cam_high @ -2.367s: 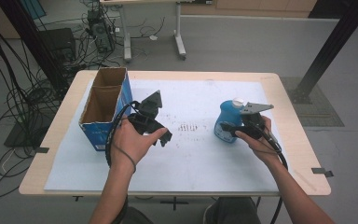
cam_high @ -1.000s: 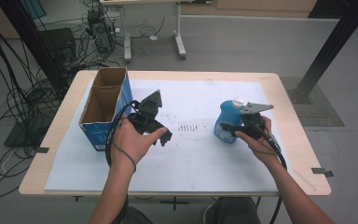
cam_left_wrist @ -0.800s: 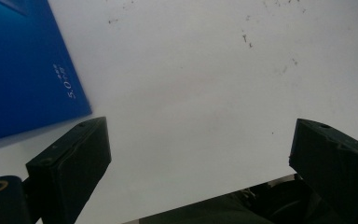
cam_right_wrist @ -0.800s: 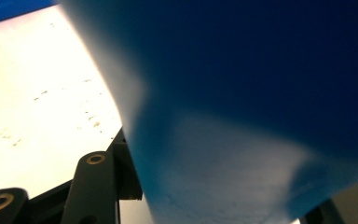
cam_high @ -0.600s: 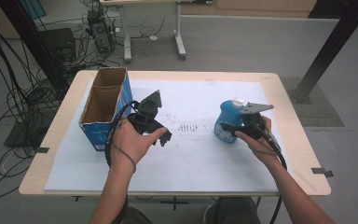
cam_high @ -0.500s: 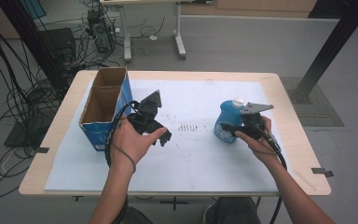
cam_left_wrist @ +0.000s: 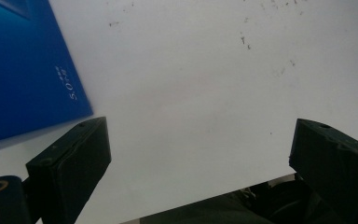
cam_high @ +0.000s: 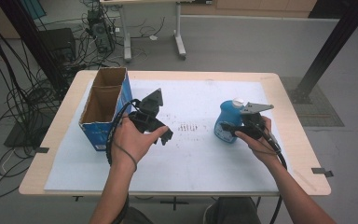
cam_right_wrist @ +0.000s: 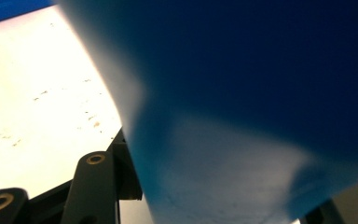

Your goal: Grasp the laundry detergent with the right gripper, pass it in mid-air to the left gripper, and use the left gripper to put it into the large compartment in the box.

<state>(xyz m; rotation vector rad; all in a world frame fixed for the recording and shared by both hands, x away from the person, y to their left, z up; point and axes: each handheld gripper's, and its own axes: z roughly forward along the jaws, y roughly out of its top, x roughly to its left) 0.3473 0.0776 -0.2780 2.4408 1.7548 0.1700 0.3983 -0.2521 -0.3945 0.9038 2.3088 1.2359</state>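
Observation:
A blue bottle (cam_high: 224,122) with a white cap stands on the white sheet (cam_high: 196,158) at the right. My right gripper (cam_high: 232,129) is shut on its side; in the right gripper view the bottle (cam_right_wrist: 261,93) sits blurred and close between the jaws of the right gripper (cam_right_wrist: 214,191). Right of the open blue cardboard box (cam_high: 100,135), a hand holds my left gripper (cam_high: 156,126) above the sheet. In the left gripper view, the left gripper (cam_left_wrist: 200,158) stands wide open, with bare sheet between the jaws and the box's blue side (cam_left_wrist: 23,70) at upper left.
The wooden table (cam_high: 298,140) carries the white sheet, which has a patch of small dark specks (cam_high: 189,127) at its middle. Cables and black frame posts crowd the floor to the left. A slanted black post (cam_high: 326,51) rises at the back right.

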